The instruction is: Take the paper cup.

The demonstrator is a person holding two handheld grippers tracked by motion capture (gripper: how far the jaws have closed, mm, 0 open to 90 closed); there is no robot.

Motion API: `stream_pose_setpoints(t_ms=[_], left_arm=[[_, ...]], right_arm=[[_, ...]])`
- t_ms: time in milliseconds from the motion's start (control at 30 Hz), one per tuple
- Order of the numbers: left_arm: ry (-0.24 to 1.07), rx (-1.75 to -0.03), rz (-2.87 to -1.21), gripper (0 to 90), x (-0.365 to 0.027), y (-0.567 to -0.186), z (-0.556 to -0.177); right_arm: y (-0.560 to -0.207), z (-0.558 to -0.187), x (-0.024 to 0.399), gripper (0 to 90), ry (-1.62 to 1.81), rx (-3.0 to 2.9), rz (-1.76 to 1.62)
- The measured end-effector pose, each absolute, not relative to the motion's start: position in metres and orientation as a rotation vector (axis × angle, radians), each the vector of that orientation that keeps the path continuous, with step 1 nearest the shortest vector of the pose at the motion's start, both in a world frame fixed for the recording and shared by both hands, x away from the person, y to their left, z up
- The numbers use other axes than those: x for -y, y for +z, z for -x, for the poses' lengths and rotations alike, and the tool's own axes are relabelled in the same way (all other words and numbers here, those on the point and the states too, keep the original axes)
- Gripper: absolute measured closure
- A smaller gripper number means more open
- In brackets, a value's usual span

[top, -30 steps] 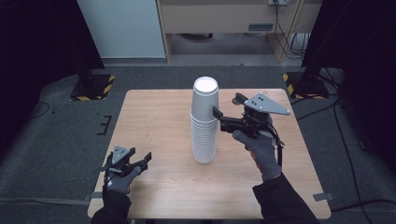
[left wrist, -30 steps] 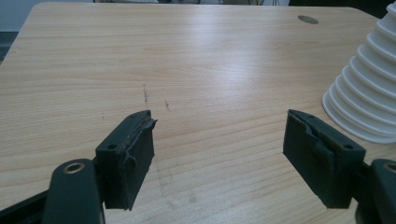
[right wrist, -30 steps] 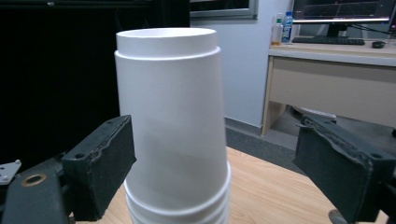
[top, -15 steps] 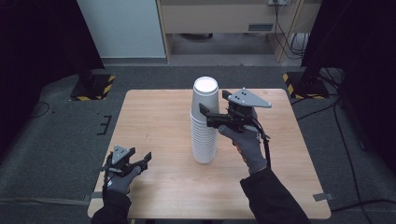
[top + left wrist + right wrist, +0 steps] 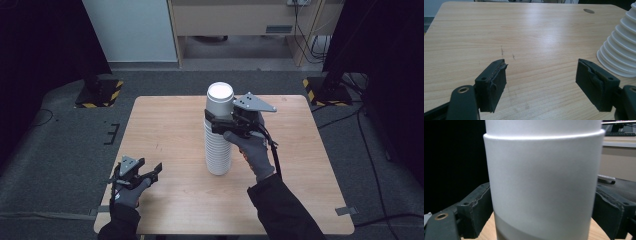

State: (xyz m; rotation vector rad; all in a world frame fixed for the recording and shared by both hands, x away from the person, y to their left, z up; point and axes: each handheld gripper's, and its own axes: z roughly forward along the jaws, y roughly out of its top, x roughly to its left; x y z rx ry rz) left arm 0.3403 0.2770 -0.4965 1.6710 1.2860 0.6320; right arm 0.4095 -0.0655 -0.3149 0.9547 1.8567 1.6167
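Note:
A tall stack of white paper cups (image 5: 218, 150) stands upside down at the middle of the wooden table (image 5: 165, 125). My right gripper (image 5: 212, 122) is high on the stack and open, one jaw on each side of the upper cup (image 5: 544, 170), with the pads (image 5: 477, 212) close against its wall. My left gripper (image 5: 152, 175) rests low near the table's front left edge. It is open with nothing between its jaws (image 5: 541, 80). In the left gripper view the stack's base (image 5: 621, 50) shows at the right.
Dark floor surrounds the table. Black-and-yellow stand bases (image 5: 97, 94) sit beyond its far corners, and a cabinet (image 5: 235, 20) stands behind. Bare wood lies left of the stack and in front of it.
My right gripper has slid left from beside the stack until its jaws straddle the upper cup. The left gripper has stayed where it was.

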Motion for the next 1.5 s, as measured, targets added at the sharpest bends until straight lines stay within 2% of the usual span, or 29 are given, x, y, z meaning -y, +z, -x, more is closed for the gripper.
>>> stream_pose_setpoints(t_ms=[800, 1500], left_arm=[[0.634, -1.289, -1.661, 23.2, -0.277, -0.496, -0.34], [0.633, -1.289, -1.662, 23.2, -0.277, -0.496, -0.34]], right_arm=[[-0.317, -0.414, 0.058, 15.5, 1.606, -1.829, -0.981], [-0.272, -0.407, 0.065, 15.5, 1.69, -1.759, -0.935]])
